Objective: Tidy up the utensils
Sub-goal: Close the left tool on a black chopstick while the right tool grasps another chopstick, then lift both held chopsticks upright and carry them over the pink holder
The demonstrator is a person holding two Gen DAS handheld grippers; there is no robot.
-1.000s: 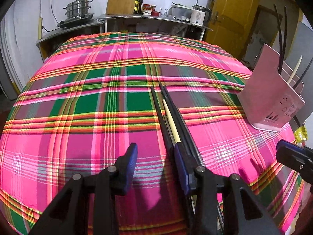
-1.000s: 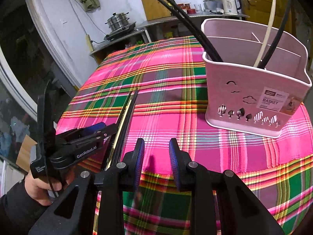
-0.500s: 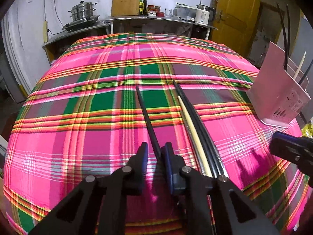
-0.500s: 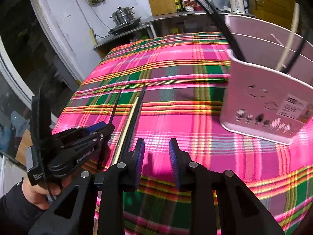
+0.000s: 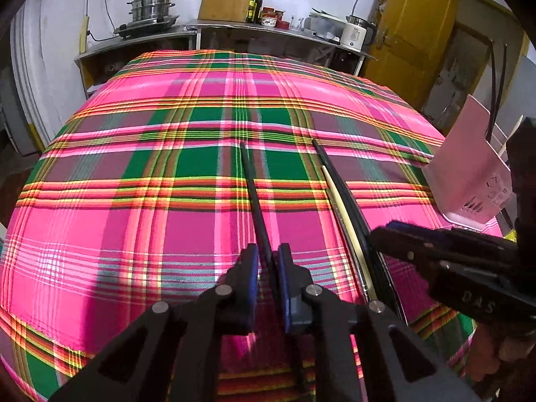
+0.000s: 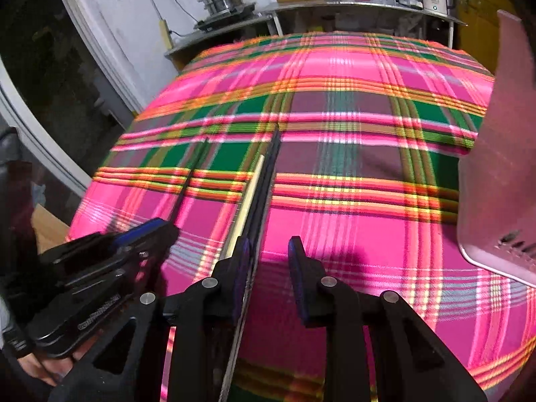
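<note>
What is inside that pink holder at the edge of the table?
In the left wrist view, the pink holder has two black chopsticks and one pale chopstick sticking out of its top. Its solid wall hides their lower ends and anything else inside.

Tablecloth pink-green plaid — chopstick black — basket pink.
</note>
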